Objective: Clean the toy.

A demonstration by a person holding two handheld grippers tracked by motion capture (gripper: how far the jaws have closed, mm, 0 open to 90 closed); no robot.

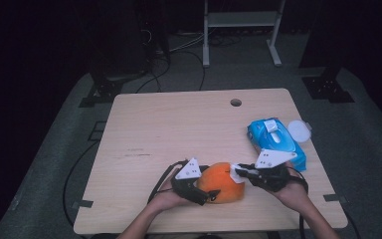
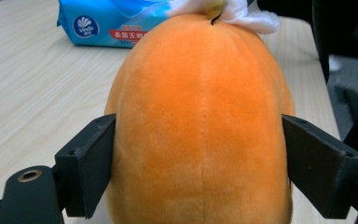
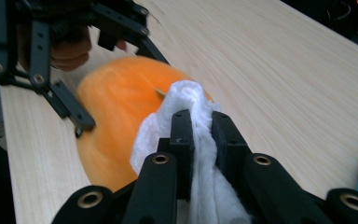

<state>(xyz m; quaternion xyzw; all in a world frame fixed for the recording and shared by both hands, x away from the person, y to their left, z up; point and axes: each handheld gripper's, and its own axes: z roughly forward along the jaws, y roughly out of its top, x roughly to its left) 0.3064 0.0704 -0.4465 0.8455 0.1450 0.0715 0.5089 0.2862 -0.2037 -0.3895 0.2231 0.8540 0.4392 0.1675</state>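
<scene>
While the person leans in from the near edge of the worktop, an orange plush toy lies on its side close to that edge, between the two hands. It looks like a soft, rounded fruit: short velvety pile, a bright even orange, with a stitched seam that runs lengthwise down its middle and a small slit at its far end in the left gripper view.

On either flank of it stands the left tool, its two black jaws set against the plush sides, one to each side of the widest part; the pile bulges only slightly at the pads, so the tool grasps the toy.

From the other end comes the right tool, clenched on a crumpled white wipe. Its jaws stand nearly together with the white tissue pinched between them, and the bunched front of the wipe rests on the toy's top end, right by the slit. In the right gripper view the toy lies just beyond the wipe.

Farther back on the right of the worktop sits a blue pack of wipes, well apart from the toy.
</scene>
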